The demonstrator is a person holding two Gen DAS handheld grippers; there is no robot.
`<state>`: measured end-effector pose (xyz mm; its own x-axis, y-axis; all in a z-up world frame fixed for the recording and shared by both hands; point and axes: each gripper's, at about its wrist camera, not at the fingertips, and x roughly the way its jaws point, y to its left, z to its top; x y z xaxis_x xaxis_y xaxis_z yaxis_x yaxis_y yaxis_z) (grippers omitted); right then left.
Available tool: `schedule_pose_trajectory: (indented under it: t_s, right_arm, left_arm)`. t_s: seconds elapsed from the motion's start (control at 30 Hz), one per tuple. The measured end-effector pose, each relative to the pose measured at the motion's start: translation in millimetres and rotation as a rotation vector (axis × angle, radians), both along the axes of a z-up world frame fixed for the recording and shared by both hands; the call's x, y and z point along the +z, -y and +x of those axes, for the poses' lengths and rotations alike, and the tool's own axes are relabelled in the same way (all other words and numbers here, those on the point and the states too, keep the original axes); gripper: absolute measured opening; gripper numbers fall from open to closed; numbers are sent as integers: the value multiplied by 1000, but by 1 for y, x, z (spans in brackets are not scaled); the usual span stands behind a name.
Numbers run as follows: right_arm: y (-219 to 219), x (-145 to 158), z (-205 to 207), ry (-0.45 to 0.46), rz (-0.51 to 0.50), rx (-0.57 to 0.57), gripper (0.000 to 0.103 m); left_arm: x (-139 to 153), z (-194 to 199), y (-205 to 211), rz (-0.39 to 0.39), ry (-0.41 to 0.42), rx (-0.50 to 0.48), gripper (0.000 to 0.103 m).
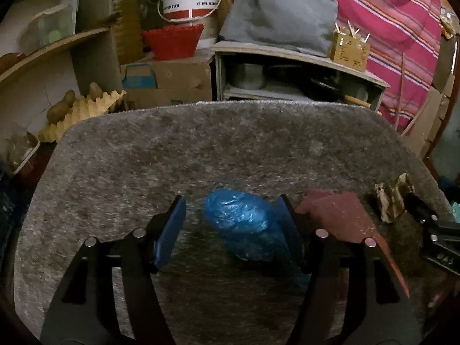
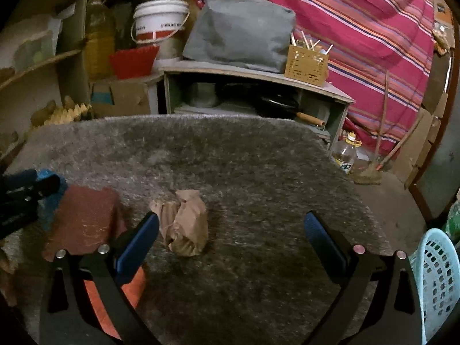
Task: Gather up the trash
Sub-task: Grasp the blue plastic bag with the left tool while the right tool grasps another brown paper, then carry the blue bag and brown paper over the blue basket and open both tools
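Note:
A crumpled blue plastic bag lies on the grey shaggy rug. My left gripper is open around it, the bag against the right finger. A crumpled brown paper wad lies on the rug in the right wrist view. My right gripper is open, with the wad just inside its left finger. A dark red flat sheet lies between the two pieces; it also shows in the left wrist view, with the paper wad beyond it.
A light blue plastic basket stands at the right edge of the rug. Behind the rug are a low shelf with pans, cardboard boxes, a white bucket, a red basket and a striped cloth. An oil bottle stands on the floor.

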<state>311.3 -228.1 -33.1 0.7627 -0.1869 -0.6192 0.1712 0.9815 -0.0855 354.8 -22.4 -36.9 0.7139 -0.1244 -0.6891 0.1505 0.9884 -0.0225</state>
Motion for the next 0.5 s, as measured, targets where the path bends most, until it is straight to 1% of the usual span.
schedule_pose_trajectory:
  t_s: [0.07, 0.13, 0.17, 0.2, 0.23, 0.27, 0.3, 0.33, 0.4, 0.43, 0.47, 0.5]
  right_arm:
    - [0, -5, 6, -21, 19, 6, 98]
    - [1, -7, 10, -30, 32, 6, 97]
    - [1, -8, 12, -31, 39, 10, 96]
    - [1, -9, 14, -34, 43, 16, 87]
    - [1, -10, 16, -42, 44, 20, 80]
    - [0, -11, 18, -54, 48, 25, 68]
    - [0, -13, 20, -62, 54, 31, 62]
    - [-1, -14, 21, -69, 60, 38, 59]
    - [-2, -16, 21, -73, 73, 58, 43]
    - [-2, -15, 20, -71, 78, 70, 39]
    - [-3, -14, 20, -68, 82, 79, 31]
    - [-3, -12, 18, -63, 86, 85, 31]
  left_arm:
    - [-6, 3, 2, -11, -32, -14, 63]
    - [-10, 4, 8, 2, -49, -38, 60]
    - [-12, 3, 12, 22, -52, -55, 53]
    - [-13, 3, 15, 29, -54, -65, 42]
    - [-15, 3, 17, 28, -60, -77, 39]
    - [-15, 4, 16, 22, -65, -82, 36]
    - [-14, 4, 15, 18, -65, -81, 32]
    - [-13, 4, 13, 17, -65, -84, 30]
    - [-9, 3, 11, 28, -53, -82, 27]
    - [-7, 3, 9, 32, -46, -78, 26]
    - [-2, 2, 7, 33, -36, -74, 26]
    - [2, 1, 4, 33, -26, -69, 25]
